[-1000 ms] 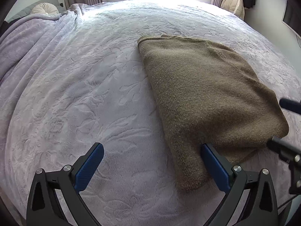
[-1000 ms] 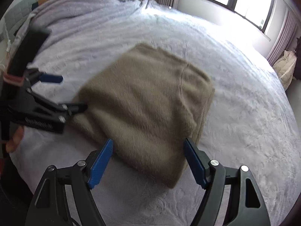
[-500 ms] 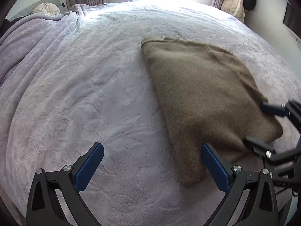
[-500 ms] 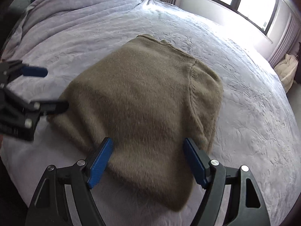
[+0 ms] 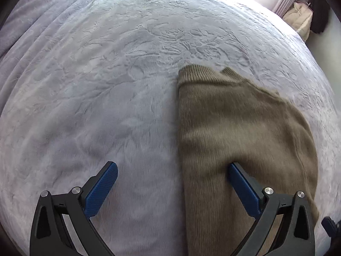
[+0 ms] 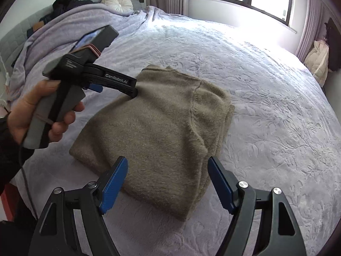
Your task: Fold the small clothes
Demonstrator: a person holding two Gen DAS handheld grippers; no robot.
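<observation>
Both grippers' fingers spread wide: left gripper [image 5: 172,170] straddles folded sweater [image 5: 240,136] edge, right gripper [image 6: 167,167] hovers over it on bedspread [image 6: 266,68].

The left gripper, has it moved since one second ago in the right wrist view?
Yes. The left gripper went from the sweater's near left corner to its far left edge, toward the round pillow at the headboard.

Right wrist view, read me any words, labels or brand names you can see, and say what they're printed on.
"GenRobot.AI": white lettering on the black arm of the left gripper, seen in the right wrist view.
A smaller white mark on the gripper's dark upper body is too blurred to read.
No readable text in the left wrist view.
</observation>
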